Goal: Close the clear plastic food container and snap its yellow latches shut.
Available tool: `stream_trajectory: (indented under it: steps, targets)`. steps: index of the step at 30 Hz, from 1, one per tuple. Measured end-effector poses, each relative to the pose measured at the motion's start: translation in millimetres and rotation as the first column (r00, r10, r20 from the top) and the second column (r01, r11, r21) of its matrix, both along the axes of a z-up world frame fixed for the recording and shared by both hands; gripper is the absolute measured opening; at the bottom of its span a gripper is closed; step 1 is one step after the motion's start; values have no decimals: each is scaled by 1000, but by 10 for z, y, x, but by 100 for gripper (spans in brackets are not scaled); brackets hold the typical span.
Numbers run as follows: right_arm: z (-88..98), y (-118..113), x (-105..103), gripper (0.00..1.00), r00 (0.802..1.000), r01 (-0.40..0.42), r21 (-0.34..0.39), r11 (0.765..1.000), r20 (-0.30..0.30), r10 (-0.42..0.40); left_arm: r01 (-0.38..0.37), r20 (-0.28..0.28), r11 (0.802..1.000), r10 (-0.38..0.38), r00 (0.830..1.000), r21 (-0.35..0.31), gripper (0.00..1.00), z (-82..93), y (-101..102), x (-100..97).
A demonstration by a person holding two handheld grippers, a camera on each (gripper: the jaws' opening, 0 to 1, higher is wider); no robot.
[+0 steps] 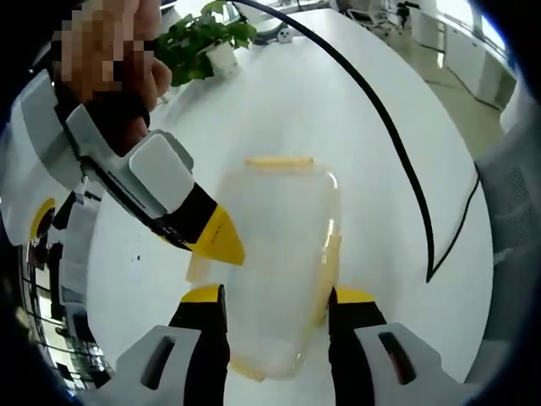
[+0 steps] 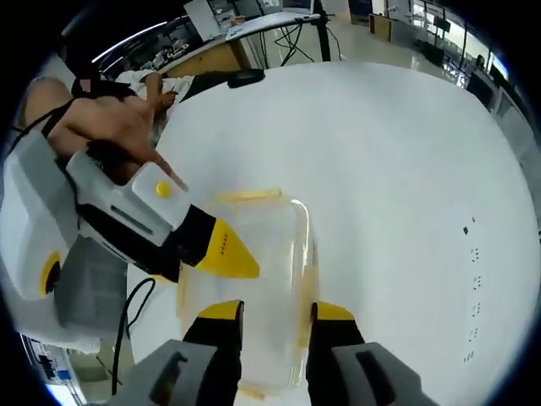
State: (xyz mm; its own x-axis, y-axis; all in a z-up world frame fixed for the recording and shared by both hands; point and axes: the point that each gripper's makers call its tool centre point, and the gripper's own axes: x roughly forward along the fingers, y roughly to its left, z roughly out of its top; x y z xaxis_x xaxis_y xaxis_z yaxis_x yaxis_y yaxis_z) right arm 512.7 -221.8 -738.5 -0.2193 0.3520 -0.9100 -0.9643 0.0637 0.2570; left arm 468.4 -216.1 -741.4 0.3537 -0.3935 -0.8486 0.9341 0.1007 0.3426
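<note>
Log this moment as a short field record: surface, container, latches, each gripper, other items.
surface: white table
container: clear plastic food container, lid on
latches: yellow latch at far end, another yellow latch along one side; cannot tell whether snapped
left gripper: open, jaws either side of container
right gripper: open, jaws over container
other items: potted plant, black cable

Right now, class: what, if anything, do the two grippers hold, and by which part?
Neither clearly holds anything. Each gripper (left gripper, right gripper) has open jaws straddling the clear plastic food container, tips near its yellow side latches; actual contact cannot be told.
</note>
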Motion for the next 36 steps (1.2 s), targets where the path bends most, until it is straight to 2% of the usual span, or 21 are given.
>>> stream_trajectory:
  steps: [6,11,14,18,21,25,33,36]
  targets:
    - [30,18,3,29,999,-6,-8,1000,50,6,4,12,1000,-3,1000,-23,44,8,-3,-4]
    - [54,7,14,29,994,30,16,999,100,-32,-3,14,1000,4,1000,-23,46,9,-17,-8]
    - [78,3,6,29,988,62,38,997,139,-67,-33,-23,998,32,999,-44,48,40,-38,-27]
    - [91,-24,-24,28,982,96,62,993,156,-105,-14,-70,999,11,998,-43,50,67,-41,-62]
    - [110,-94,-54,28,978,68,49,997,193,-76,-1,-77,1000,-1,997,-24,53,60,-14,-89]
    - [139,-150,-69,31,975,78,57,995,203,-88,19,-84,1000,-20,996,-13,56,44,7,-125]
    - [171,-276,-114,35,972,113,65,991,200,-124,19,-105,1000,-22,994,-24,55,82,26,-146]
    - [186,-287,-165,39,973,134,77,988,177,-146,27,-121,999,-30,992,-24,56,74,25,-173]
